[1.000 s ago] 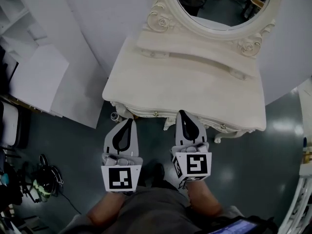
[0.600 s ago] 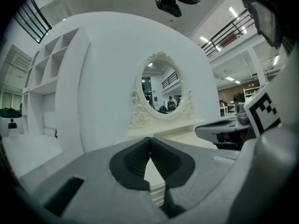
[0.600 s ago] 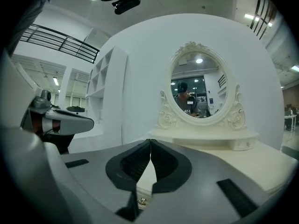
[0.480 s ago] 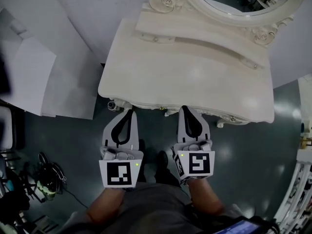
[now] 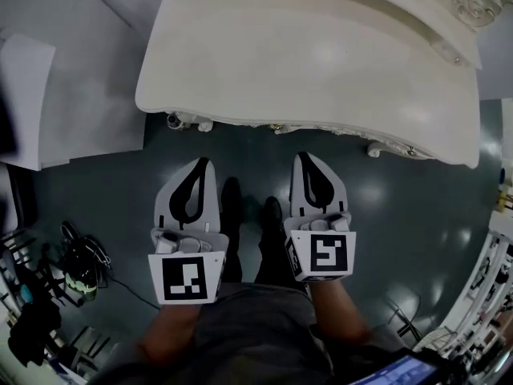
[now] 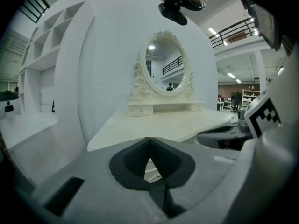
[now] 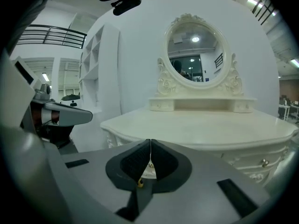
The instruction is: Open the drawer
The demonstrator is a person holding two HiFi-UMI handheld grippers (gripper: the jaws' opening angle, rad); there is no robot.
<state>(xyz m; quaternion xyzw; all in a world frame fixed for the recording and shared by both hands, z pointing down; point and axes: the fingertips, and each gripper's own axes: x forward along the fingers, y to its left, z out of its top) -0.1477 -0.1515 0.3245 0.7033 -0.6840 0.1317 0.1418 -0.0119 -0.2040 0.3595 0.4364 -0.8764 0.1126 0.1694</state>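
Note:
The cream dressing table (image 5: 321, 62) fills the top of the head view. Its drawer fronts sit under the top's front edge, with small knobs (image 5: 276, 127) just showing. The right gripper view shows a drawer front with a knob (image 7: 264, 162) below the tabletop at the right. My left gripper (image 5: 202, 162) and right gripper (image 5: 303, 156) hang side by side over the dark floor, short of the table's front edge. Both are shut with nothing between their jaws. In their own views, the left gripper (image 6: 150, 139) and right gripper (image 7: 150, 142) point toward the table.
An oval mirror (image 7: 195, 55) in a carved frame stands at the back of the table above a low shelf with small drawers (image 7: 161, 106). White shelving (image 6: 46, 41) stands to the left. White panels (image 5: 48, 95) and cables (image 5: 76, 275) lie on the floor at the left.
Both grippers have sunk lower and their tips now show clear of the table's front edge. The head view has dropped closer to the table; the mirror has left that view.

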